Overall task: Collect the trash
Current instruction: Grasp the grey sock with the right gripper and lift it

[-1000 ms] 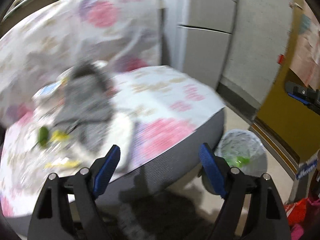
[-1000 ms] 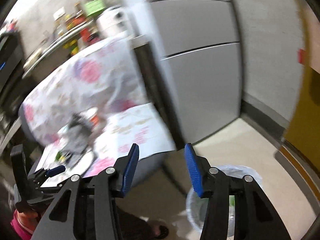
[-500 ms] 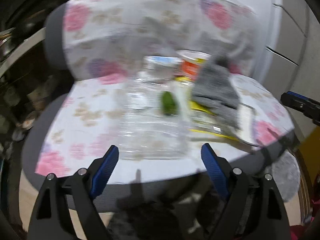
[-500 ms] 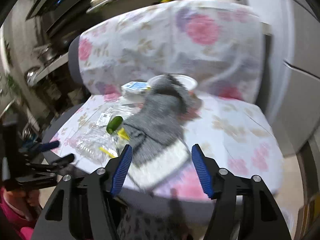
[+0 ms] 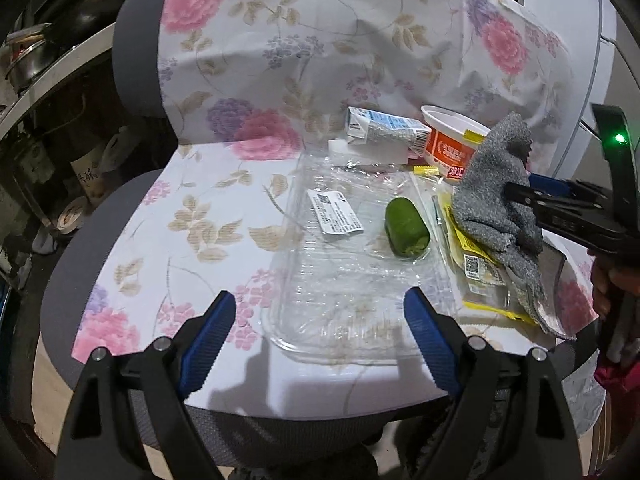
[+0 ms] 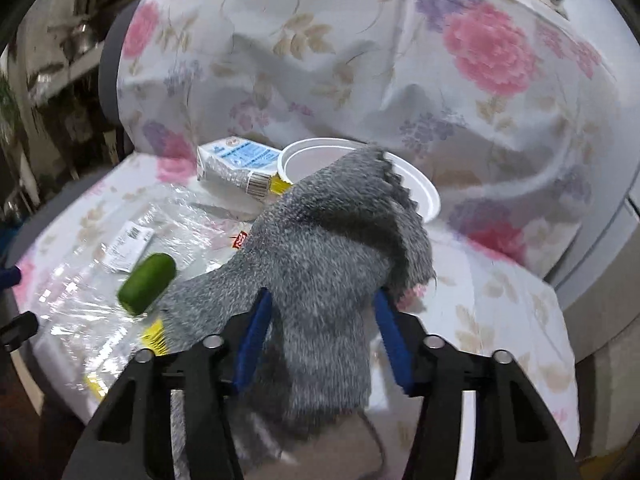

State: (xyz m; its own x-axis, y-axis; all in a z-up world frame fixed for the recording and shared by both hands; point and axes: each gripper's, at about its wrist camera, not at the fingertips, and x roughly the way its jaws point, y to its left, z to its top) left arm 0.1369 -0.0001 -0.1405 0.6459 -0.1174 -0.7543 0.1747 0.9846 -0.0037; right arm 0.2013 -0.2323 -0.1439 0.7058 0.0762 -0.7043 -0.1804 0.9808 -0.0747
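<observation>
Trash lies on a chair seat (image 5: 192,216) under a floral cover. A clear plastic tray (image 5: 332,354) holds a green cucumber stub (image 5: 406,228) (image 6: 148,282) and a white label (image 5: 336,214). Behind it are a milk carton (image 5: 384,130) (image 6: 236,164) and a white and orange cup (image 5: 452,140) (image 6: 312,156). Yellow wrappers (image 5: 476,264) lie under a grey knitted cloth (image 5: 492,184) (image 6: 328,240). My right gripper (image 6: 322,308) (image 5: 532,192) is closing, its blue pads against the cloth's sides. My left gripper (image 5: 318,304) hangs open over the tray's front edge, holding nothing.
The chair back (image 5: 320,40) rises close behind the trash. Dark shelves with pots and jars (image 5: 52,128) stand to the left. A person's hand (image 5: 612,280) holds the right gripper at the seat's right edge, near pale cabinet doors (image 6: 600,280).
Both views swung from the floor and the bin to the chair seat. The right gripper moved in over the grey cloth and narrowed around it. The left gripper stayed open and steadied over the tray.
</observation>
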